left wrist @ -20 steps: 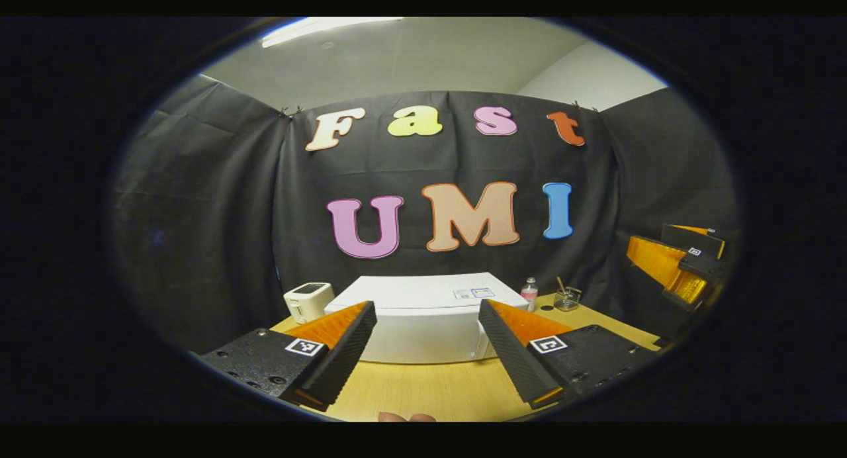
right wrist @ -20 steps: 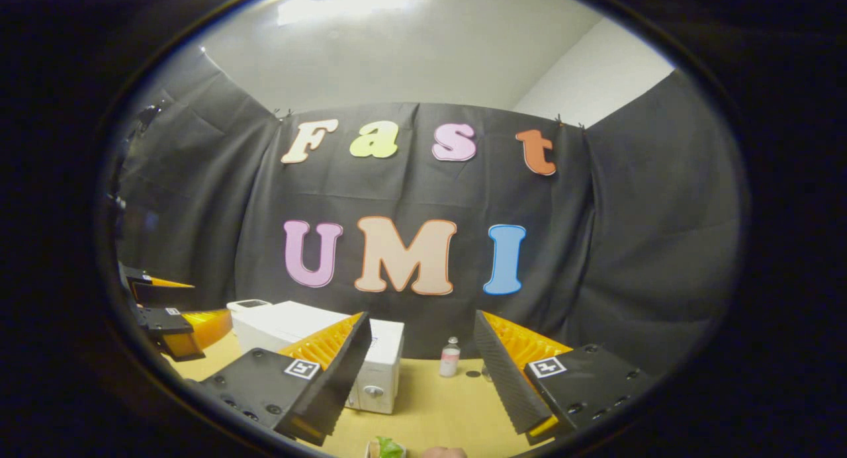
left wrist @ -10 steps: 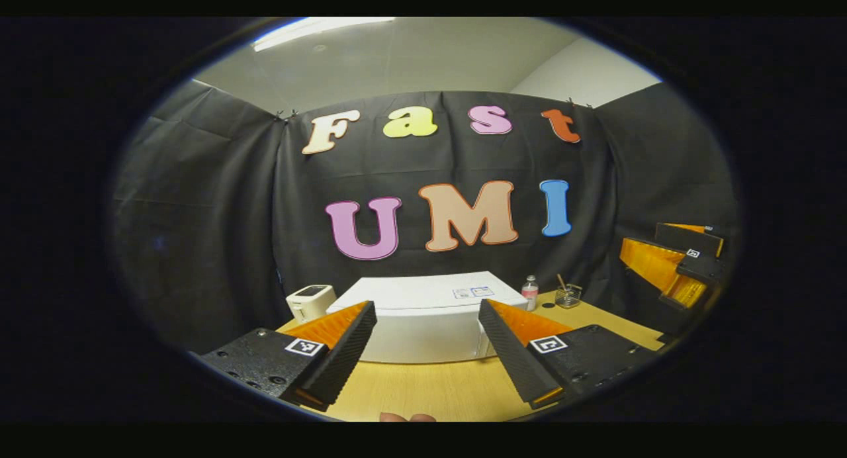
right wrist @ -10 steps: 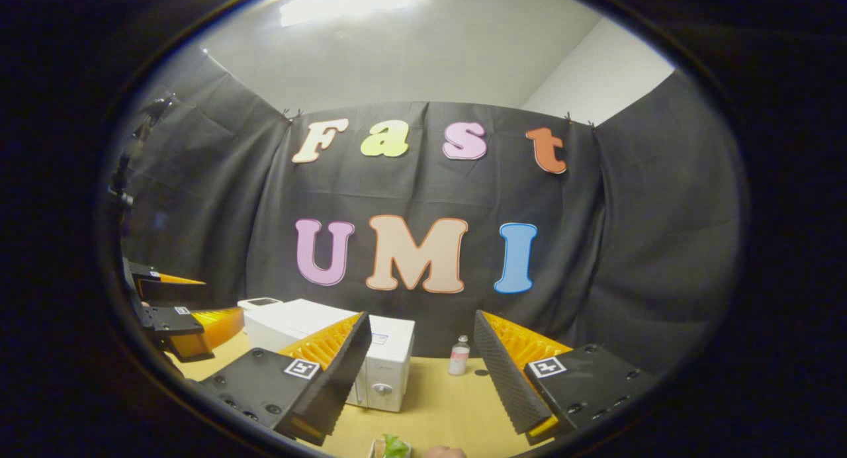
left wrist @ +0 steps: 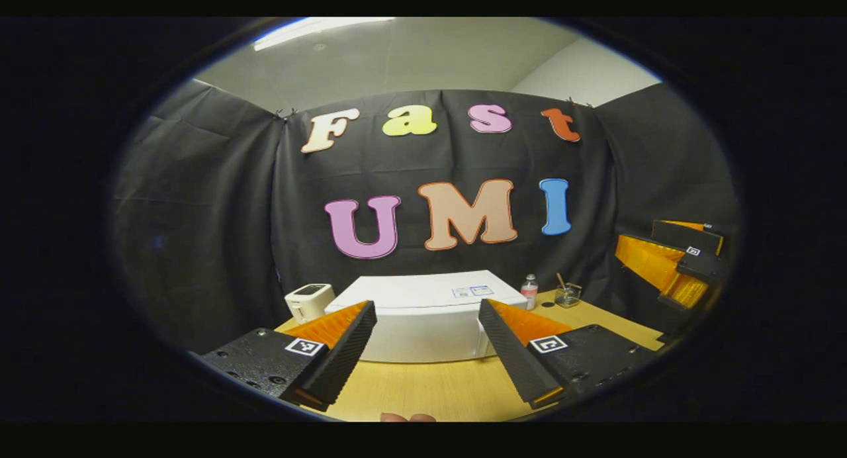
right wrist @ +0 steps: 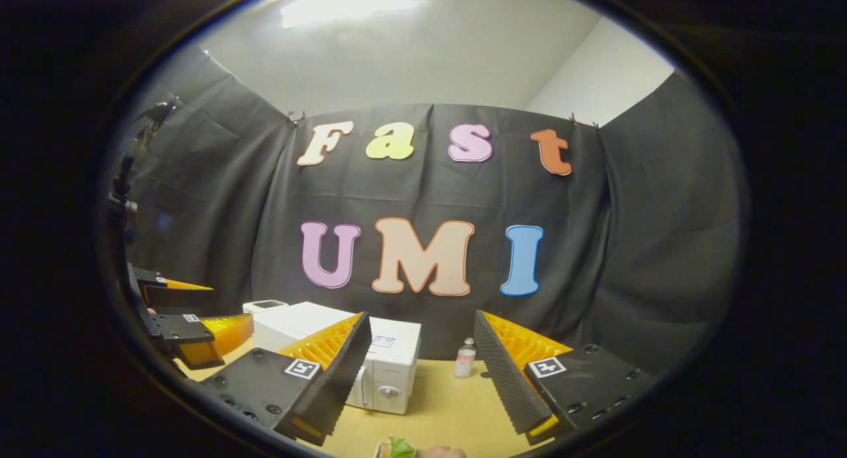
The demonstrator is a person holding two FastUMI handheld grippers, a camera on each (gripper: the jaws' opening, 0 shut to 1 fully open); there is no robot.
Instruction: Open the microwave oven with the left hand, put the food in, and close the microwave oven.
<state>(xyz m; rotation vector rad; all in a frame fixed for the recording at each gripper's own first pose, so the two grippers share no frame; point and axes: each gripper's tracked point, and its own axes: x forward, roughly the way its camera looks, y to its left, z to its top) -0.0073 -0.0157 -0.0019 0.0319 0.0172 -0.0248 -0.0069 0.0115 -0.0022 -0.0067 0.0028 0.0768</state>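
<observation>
Microwave oven [left wrist: 423,316], a white boxy appliance with its door shut, stood on the light wooden table [left wrist: 430,392] straight ahead of the left gripper [left wrist: 427,355], well apart from it. Over the last second that view barely shifted, while the right gripper [right wrist: 420,378] swung rightward, the oven sliding toward its centre; opening had likely not begun. Both grippers gaped wide, holding nothing. The oven's long axis ran across the left gripper view, its front facing the person. Green-topped food [right wrist: 397,447] lay at the near table edge.

food [right wrist: 399,447] cut off at bottom edge, microwave oven [right wrist: 390,368] partly hidden
</observation>
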